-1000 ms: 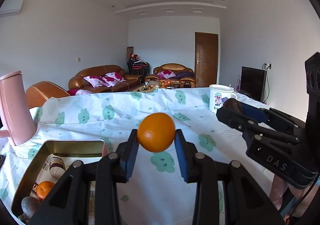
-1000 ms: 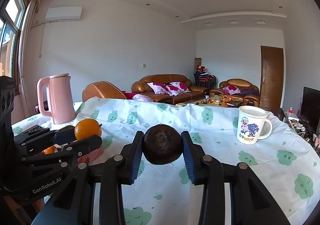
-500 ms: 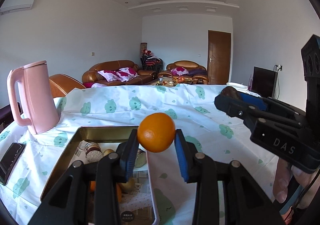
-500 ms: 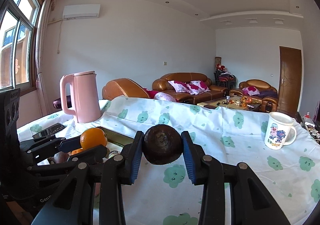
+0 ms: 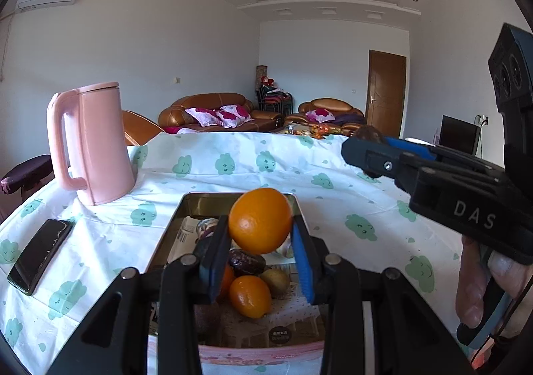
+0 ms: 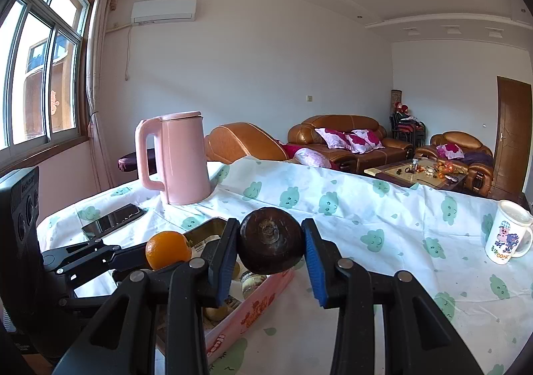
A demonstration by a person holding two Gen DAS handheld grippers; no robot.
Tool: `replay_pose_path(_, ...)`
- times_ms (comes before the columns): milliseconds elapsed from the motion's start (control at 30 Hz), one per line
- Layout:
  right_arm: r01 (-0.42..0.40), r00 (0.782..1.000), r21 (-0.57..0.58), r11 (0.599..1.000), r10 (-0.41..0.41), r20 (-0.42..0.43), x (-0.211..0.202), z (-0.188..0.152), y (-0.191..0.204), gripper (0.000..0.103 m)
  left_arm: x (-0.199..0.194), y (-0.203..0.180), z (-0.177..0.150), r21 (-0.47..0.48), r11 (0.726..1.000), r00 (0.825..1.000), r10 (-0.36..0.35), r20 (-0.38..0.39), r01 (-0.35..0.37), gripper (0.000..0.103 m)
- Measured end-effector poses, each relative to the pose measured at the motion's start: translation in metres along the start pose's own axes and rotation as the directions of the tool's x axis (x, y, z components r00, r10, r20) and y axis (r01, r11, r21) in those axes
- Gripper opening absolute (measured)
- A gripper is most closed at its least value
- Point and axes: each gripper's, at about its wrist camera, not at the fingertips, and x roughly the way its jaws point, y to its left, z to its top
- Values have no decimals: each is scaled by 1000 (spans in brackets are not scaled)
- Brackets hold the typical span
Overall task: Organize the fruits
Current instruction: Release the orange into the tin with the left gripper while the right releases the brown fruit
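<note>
My left gripper is shut on an orange, held above a rectangular metal tin with pink outer walls. Inside the tin lie another orange, a dark brown fruit, a greenish-brown fruit and small jars. My right gripper is shut on a dark brown round fruit, above the tin's right wall. The right gripper reaches in from the right in the left wrist view. The left gripper with its orange shows at left in the right wrist view.
A pink kettle stands left behind the tin, with a black phone lying beside it. A white printed mug stands at the far right of the cloud-patterned tablecloth. A hand holds the right gripper's handle.
Both grippers have swung left across the table, each keeping its fruit. The tin, first at the lower left, now lies straight under the left gripper, and the kettle and phone came into view.
</note>
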Motion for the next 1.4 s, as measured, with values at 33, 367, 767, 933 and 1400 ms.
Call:
replay_pose_path(33,-6,1000,-1,1000,6,-6,3,0,2,40,0,2,-2,-4,1000,1000,2,-5,-2,38)
replay_pose_path(367,-39,994,-7,999,38,-104,33,-13,18,40,-4,19,-10,-29,999,1000,17,-24,-18,38)
replay_pose_path(767,-64,973,-50,997,51,-223,58,-31,31,40,-1,28,-23,-64,998,997,-17,-70,12,38)
replay_pose_path(933,-84,960,-65,994,63,-274,62,-38,36,40,1,25,-25,-57,998,996,-26,-86,21,37)
replay_pose_path(1400,-98,959,4,995,95,-268,49,-42,23,55,-11,21,-24,-38,999,999,-3,-51,1,63)
